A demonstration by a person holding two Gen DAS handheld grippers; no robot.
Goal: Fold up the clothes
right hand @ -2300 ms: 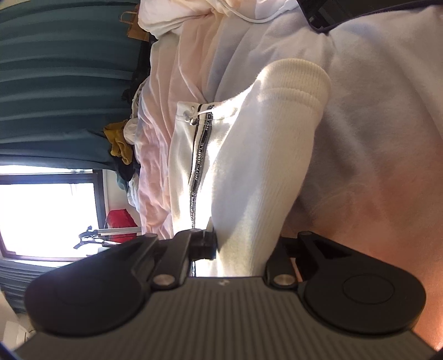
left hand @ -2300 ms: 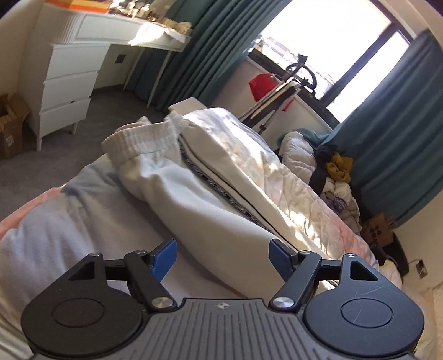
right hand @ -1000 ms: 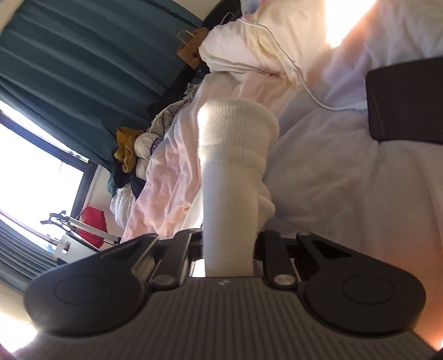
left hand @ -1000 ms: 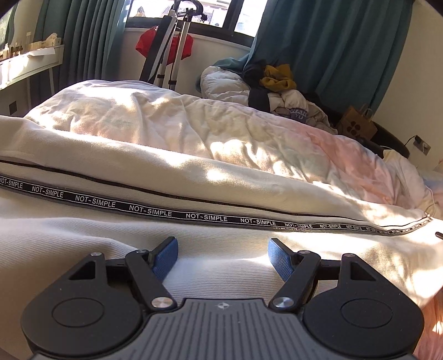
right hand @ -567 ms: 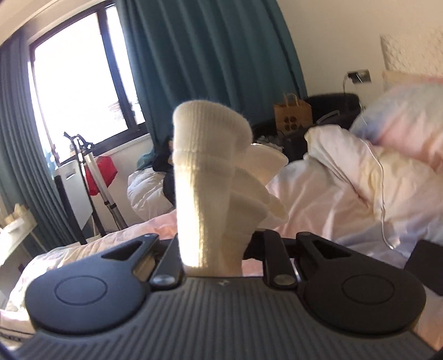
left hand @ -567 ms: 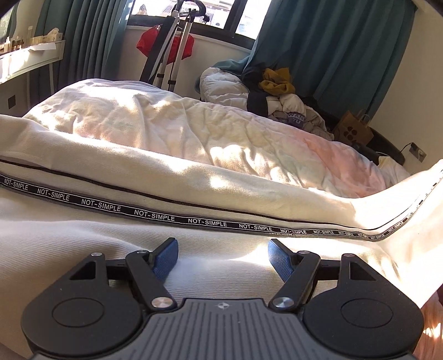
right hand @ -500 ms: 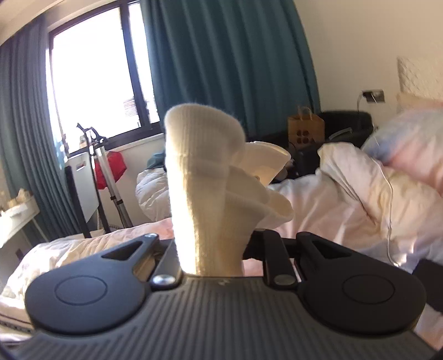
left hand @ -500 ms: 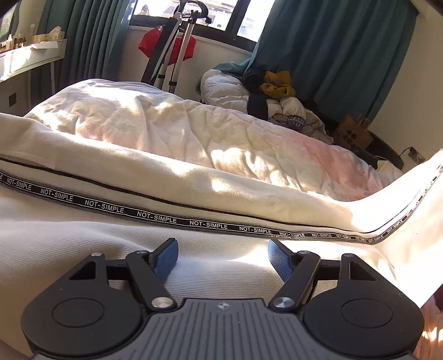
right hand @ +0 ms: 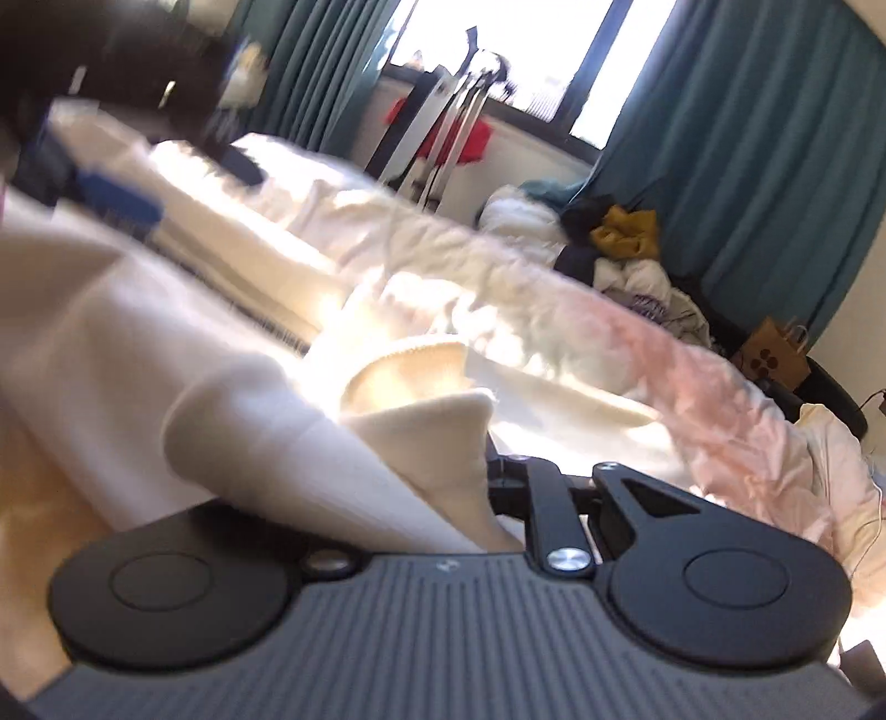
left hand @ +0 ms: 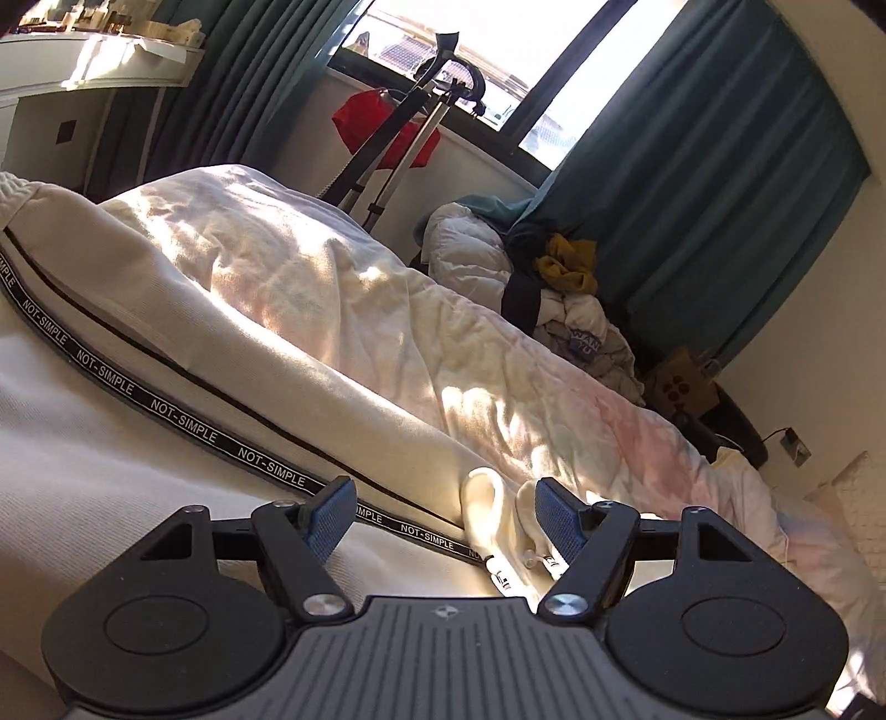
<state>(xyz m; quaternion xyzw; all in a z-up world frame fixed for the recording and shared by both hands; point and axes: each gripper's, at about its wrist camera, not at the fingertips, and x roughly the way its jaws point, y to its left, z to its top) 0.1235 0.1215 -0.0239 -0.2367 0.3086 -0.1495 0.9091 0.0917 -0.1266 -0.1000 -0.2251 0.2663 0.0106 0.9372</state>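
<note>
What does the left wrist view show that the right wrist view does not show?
Only the left wrist view shows the readable NOT-SIMPLE stripe on the cream garment and the open left hand-held gripper. Only the right wrist view shows the ribbed cuff at the right hand-held gripper, though blurred. Both show the rumpled duvet, the teal curtains and the clothes pile under the window.

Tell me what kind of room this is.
Most likely a bedroom: a bed with a rumpled duvet, teal curtains beside a sunlit window, and a heap of clothes piled past the bed's far side.
</note>
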